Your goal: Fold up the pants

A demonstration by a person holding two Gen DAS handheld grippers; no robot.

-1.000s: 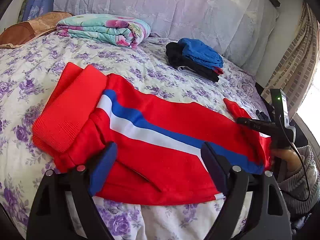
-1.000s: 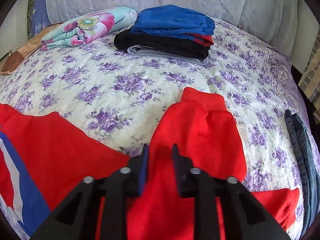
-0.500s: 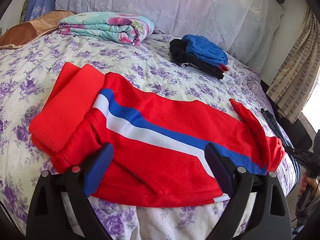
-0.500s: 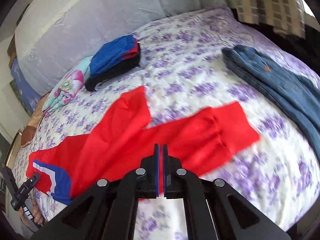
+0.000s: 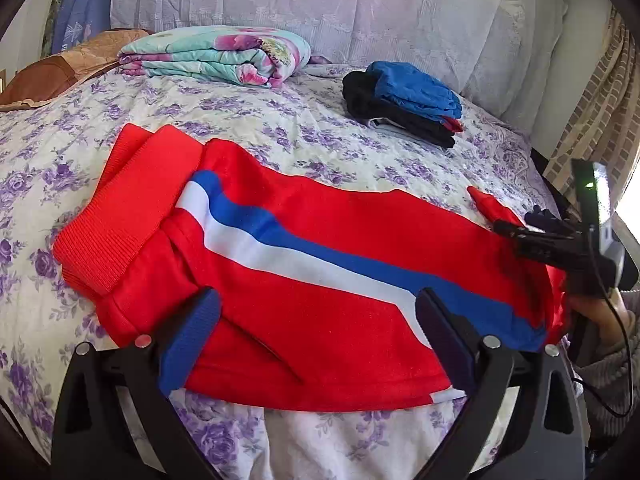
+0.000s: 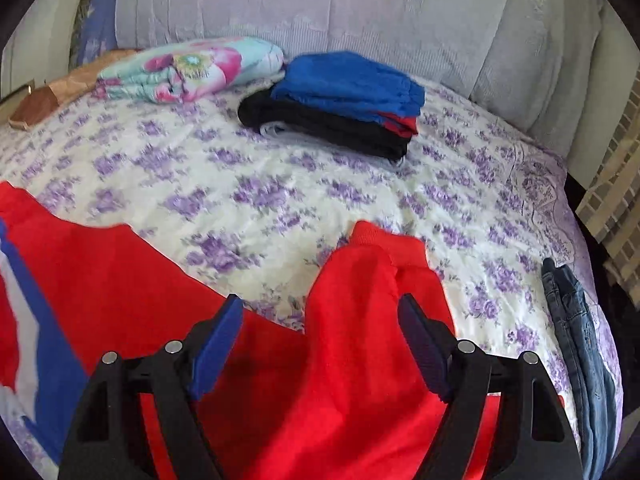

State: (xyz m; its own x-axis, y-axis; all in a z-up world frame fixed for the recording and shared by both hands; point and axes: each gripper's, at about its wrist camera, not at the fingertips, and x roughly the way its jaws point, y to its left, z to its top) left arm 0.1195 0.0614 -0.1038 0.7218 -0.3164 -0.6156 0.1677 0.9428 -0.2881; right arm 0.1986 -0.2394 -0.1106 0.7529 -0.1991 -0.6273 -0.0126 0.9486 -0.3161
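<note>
Red knit fills the foreground — the pants [image 5: 320, 280] lie lengthwise across the flowered bedspread [image 5: 280, 128], waistband to the left, blue and white stripe running down the leg. Left gripper [image 5: 316, 344] hovers just over the near edge, fingers spread wide, holding nothing. Over on the other side, the right gripper [image 6: 320, 344] is spread wide too, poised above the leg end, where one cuff [image 6: 384, 240] has flopped up toward the far side of the bed. Soft, light, floppy fabric by the look of it — it should drape and slide instead of holding a crease, so pinching both layers at the cuff, or at the ribbed waistband, looks like the surest hold. Beside the right gripper, jeans [image 6: 576, 340] lie at the bed's edge. Farther back, a stack of folded clothes [image 6: 340, 104], then a floral quilt [image 5: 216, 56] by the headboard.
</note>
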